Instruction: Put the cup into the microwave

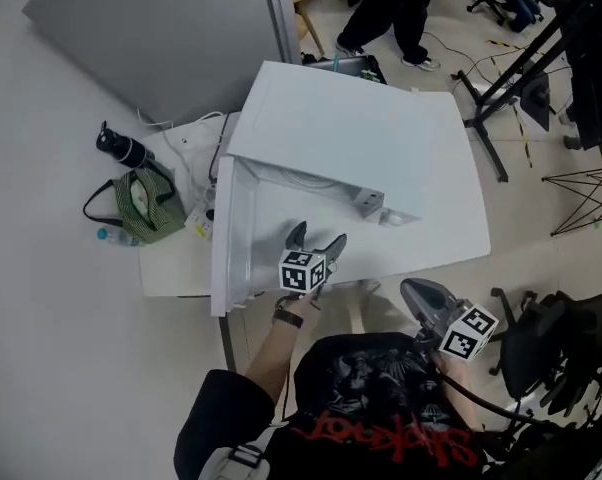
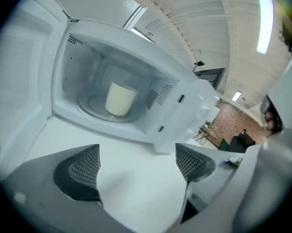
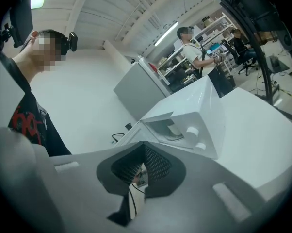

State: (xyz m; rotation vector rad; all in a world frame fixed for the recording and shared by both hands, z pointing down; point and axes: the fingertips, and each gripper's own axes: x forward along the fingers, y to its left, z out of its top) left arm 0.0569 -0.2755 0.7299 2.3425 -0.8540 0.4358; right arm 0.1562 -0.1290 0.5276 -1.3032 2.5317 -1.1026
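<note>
A white microwave (image 1: pixel 351 138) stands on a white table (image 1: pixel 451 218) with its door (image 1: pixel 221 238) swung open to the left. In the left gripper view a cream cup (image 2: pixel 120 99) stands upright on the turntable inside the cavity. My left gripper (image 1: pixel 318 236) hovers just in front of the opening, apart from the cup. Its jaws (image 2: pixel 136 159) are open with nothing between them. My right gripper (image 1: pixel 416 290) hangs at the table's front edge, to the right, shut and empty (image 3: pixel 142 166). From there the microwave (image 3: pixel 185 115) shows side-on, and the cup (image 3: pixel 174 129) shows inside it.
A green bag (image 1: pixel 141 206) and a black bottle (image 1: pixel 121 148) lie on the floor left of the table, beside a grey panel (image 1: pixel 151 28). A person (image 1: pixel 391 8) stands beyond the table. Black stands (image 1: pixel 521 68) and an office chair (image 1: pixel 551 348) are on the right.
</note>
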